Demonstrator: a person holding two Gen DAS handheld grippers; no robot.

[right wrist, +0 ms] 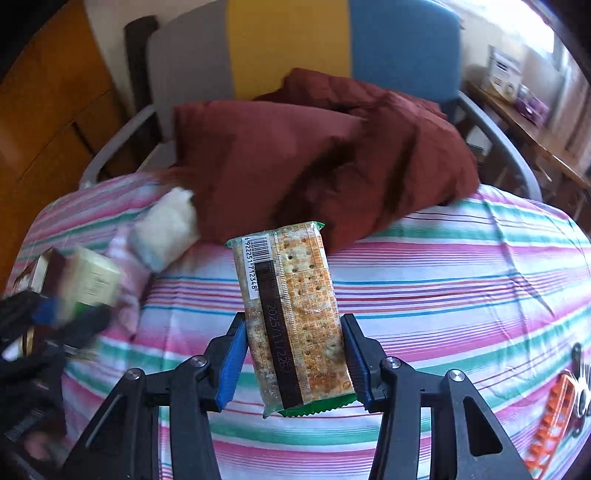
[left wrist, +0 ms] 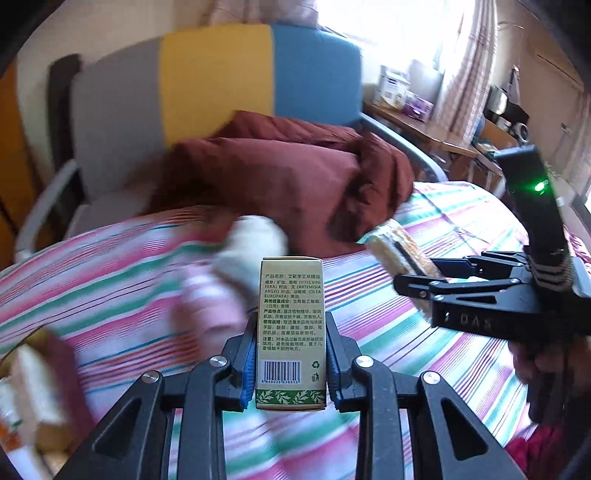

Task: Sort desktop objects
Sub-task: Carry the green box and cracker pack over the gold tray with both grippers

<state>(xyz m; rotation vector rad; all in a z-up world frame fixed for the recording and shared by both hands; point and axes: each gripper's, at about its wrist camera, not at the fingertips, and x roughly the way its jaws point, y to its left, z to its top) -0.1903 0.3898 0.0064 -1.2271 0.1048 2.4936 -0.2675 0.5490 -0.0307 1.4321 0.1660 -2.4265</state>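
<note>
Left wrist: carton upright in left tool

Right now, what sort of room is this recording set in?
Probably a lived-in home room, maybe a bedroom. A striped cloth covers the work surface, a grey, yellow and blue chair holding a dark red jacket stands behind it, and a cluttered wooden desk sits by a curtained window.

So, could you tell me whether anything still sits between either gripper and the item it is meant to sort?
Nothing does: the left gripper is already shut on the small box, and the right gripper is shut on the cracker packet.
</note>
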